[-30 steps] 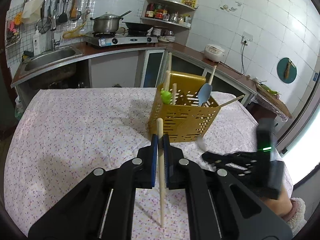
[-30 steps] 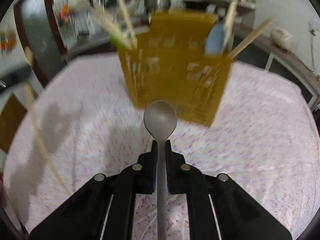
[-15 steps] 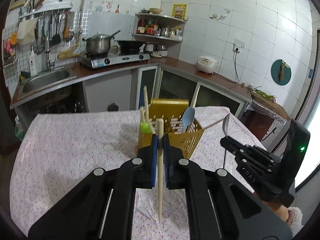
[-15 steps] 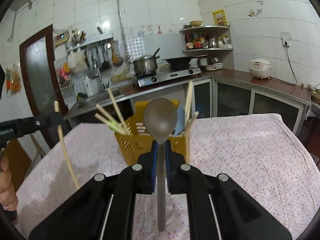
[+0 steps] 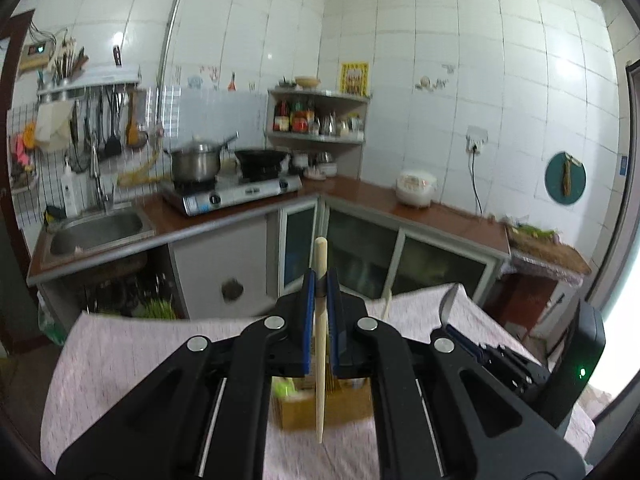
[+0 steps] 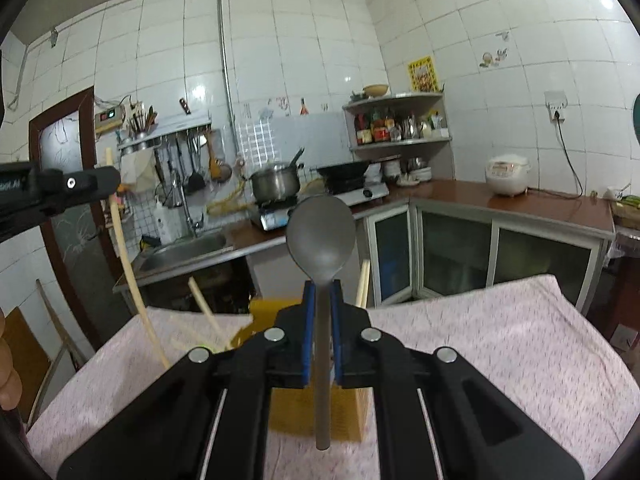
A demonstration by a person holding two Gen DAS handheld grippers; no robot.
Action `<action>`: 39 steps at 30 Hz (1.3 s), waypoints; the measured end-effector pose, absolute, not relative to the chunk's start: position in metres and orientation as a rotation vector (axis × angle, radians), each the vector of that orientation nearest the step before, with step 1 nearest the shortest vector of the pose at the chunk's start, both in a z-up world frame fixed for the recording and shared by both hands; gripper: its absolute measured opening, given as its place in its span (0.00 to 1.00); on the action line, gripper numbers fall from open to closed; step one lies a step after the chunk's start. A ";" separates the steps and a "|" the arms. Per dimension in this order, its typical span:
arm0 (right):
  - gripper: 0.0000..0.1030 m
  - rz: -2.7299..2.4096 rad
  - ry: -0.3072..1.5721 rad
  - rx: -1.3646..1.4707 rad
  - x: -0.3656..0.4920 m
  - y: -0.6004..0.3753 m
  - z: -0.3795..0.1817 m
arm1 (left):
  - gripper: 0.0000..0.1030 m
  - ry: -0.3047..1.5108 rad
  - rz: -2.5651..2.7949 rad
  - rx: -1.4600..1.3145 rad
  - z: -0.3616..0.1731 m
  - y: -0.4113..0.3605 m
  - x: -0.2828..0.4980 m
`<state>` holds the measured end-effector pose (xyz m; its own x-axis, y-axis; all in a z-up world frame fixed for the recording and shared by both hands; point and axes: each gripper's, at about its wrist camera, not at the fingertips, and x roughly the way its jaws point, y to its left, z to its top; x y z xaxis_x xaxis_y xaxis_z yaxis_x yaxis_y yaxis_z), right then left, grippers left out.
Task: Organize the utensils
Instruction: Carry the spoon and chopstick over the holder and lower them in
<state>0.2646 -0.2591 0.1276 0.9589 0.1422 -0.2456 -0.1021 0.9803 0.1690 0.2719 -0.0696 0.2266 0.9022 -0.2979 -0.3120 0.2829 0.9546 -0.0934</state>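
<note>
Chopstick: a pale wooden stick is pinched upright between the blue pads of the left gripper; its round top stands above the pads and its lower end hangs free above the tablecloth.
Spoon: a grey spoon is clamped by its handle in the right gripper, bowl upward, handle end hanging below the pads.
Holder: a yellow slotted utensil holder is seen on the flowered tablecloth, largely hidden behind both grippers; several chopsticks lean out of it.
Left gripper: pressed together on the chopstick, held above the table.
Right gripper: pressed together on the spoon handle, beside the left one.
Background: a counter with a sink, a stove and a pot is seen behind the table.
</note>
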 end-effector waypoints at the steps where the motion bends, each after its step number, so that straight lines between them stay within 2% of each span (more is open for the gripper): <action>1: 0.08 0.119 0.253 0.156 0.269 -0.260 0.131 | 0.04 0.317 -0.298 -0.045 0.230 -0.071 0.274; 8: 0.08 0.098 0.223 0.176 0.302 -0.262 0.137 | 0.04 0.260 -0.275 -0.070 0.237 -0.079 0.302; 19: 0.08 0.080 0.259 0.156 0.336 -0.253 0.102 | 0.04 0.355 -0.283 -0.078 0.185 -0.078 0.347; 32: 0.08 0.112 0.298 0.087 0.331 -0.248 0.085 | 0.06 0.490 -0.276 -0.074 0.133 -0.075 0.357; 39: 0.09 0.096 0.374 0.032 0.338 -0.243 0.089 | 0.08 0.486 -0.253 -0.061 0.136 -0.069 0.344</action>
<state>0.3381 -0.2433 0.0892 0.9263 0.0993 -0.3635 -0.0876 0.9950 0.0484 0.3438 -0.0689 0.1363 0.8535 -0.2550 -0.4544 0.2262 0.9669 -0.1177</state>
